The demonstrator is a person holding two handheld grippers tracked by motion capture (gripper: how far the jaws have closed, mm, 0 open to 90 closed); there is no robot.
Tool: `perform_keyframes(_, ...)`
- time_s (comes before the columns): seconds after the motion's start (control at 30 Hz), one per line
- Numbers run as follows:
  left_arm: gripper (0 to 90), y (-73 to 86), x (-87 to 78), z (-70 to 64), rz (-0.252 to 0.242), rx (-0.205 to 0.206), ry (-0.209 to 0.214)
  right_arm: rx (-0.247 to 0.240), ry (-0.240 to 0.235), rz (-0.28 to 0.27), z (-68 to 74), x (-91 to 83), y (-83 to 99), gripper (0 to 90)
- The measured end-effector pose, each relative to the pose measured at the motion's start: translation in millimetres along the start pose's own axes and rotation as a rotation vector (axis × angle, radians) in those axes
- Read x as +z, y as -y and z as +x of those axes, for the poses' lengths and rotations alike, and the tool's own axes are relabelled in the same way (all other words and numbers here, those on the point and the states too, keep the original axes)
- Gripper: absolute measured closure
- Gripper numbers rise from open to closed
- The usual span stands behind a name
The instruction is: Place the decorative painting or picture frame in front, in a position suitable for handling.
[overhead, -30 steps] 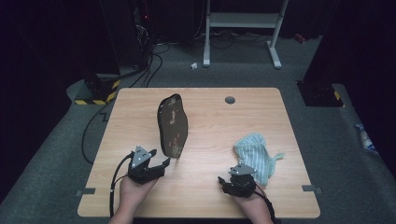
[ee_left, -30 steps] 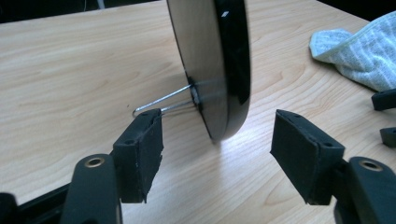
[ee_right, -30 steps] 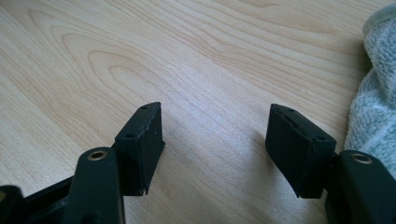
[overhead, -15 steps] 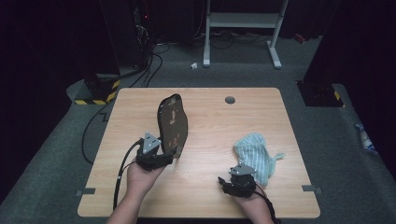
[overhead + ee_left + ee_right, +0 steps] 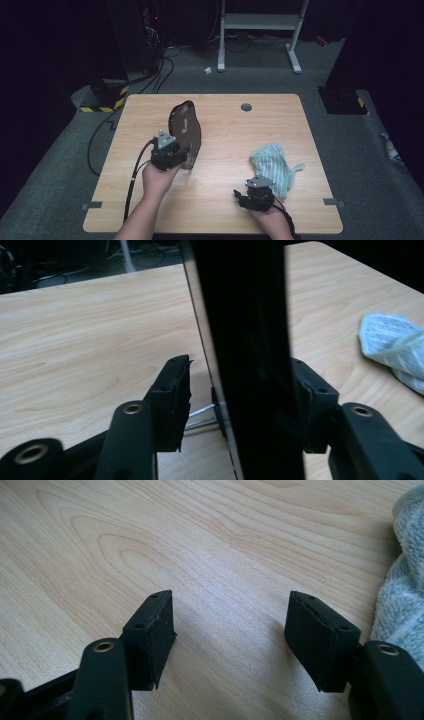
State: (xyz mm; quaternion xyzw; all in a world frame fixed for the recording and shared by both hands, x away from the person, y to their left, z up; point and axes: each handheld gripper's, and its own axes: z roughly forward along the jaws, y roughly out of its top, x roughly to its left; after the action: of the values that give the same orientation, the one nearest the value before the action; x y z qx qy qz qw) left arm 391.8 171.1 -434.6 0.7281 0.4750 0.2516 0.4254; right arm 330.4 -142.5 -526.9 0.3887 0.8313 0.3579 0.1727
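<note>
Your left gripper [image 5: 181, 153] is now sitting at the near end of the dark oval board [image 5: 185, 131], which is standing on its edge on the table [image 5: 150, 120]. A second ago this gripper was lying short of the board, nearer to you and to its left; half a second ago it was already closing in on the near end. In the left gripper view the board [image 5: 247, 350] is running straight up between your two jaws: the right jaw is lying against its face, while the left jaw is standing a little apart from it, so the jaws are straddling the board and are not yet clamped on it. The board is also standing slightly steeper than in the earlier pictures.

Your right gripper [image 5: 248, 196] is resting low on the table near your edge, in the same spot as before. In the right gripper view its jaws are standing wide apart over bare wood, holding nothing. The pale blue cloth [image 5: 274, 165] is lying just beyond and to the right of that gripper, crumpled and unmoved; its edge [image 5: 400, 580] is lying just beside the right jaw.
</note>
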Motion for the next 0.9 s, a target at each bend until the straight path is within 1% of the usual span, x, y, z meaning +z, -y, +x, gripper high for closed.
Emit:
perform_keyframes(0.1,54.2,-2.4,0.7,-1.4,-0.008,0.007,-0.009,0.001,-0.001,0.000,-0.1,0.0,0.0,36.2)
perform_keyframes(0.13,56.2,-2.8,1.1,-1.8,-0.010,0.006,-0.007,0.004,-0.001,0.001,0.0,-0.1,0.0,36.2)
perform_keyframes(0.27,60.8,-3.7,3.4,-2.8,-0.001,0.016,-0.021,0.004,-0.001,0.002,0.0,-0.2,0.0,36.2)
perform_keyframes(0.33,64.9,-3.8,3.5,-2.6,-0.004,0.015,-0.026,0.003,-0.001,0.001,0.0,-0.1,0.0,36.2)
perform_keyframes(0.43,67.9,-4.0,3.6,-2.0,-0.004,0.012,-0.027,0.001,0.000,0.000,0.0,0.0,0.0,36.2)
perform_keyframes(0.47,69.4,-4.2,3.2,-1.3,-0.003,0.018,-0.035,0.002,0.000,0.000,0.2,0.0,0.0,36.3)
perform_keyframes(0.6,75.0,-4.1,1.1,1.1,-0.011,0.014,-0.039,0.006,0.001,0.003,0.6,-0.2,0.0,36.3)
perform_keyframes(0.7,75.8,-3.4,0.4,3.0,-0.014,0.012,-0.031,0.004,0.001,0.004,0.7,-0.2,0.0,36.3)
perform_keyframes(0.77,76.4,-2.7,0.5,4.4,-0.022,-0.002,-0.022,0.004,0.001,0.003,0.6,-0.1,0.0,36.3)
perform_keyframes(0.83,76.8,-1.4,0.4,5.3,-0.032,-0.002,-0.019,0.003,0.003,0.003,0.6,-0.1,0.0,36.4)
perform_keyframes(0.9,77.0,-0.8,0.3,6.4,-0.036,-0.012,-0.012,0.006,0.005,0.003,1.1,0.1,-0.2,36.3)
